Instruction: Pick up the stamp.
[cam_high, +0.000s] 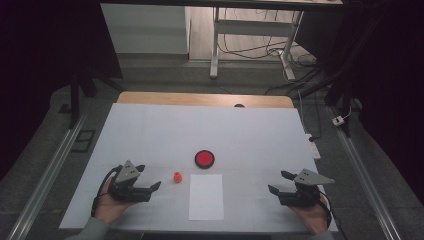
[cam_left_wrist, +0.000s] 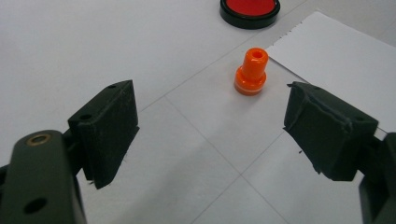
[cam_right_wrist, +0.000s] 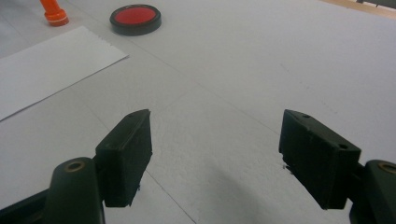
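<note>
White desk (cam_high: 150, 130) lay before us. Our left tool (cam_high: 151, 177), jaws wide and empty, faced the upright orange stamp (cam_high: 177, 177) just ahead; our right tool (cam_high: 278, 182), also wide, sat well apart.

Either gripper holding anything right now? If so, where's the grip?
Nothing held. Left gripper is open, with the orange stamp standing ahead of it untouched. Right gripper is open over bare table.

Black claws (cam_high: 151, 178) – grey triangular plates, brass screws
</note>
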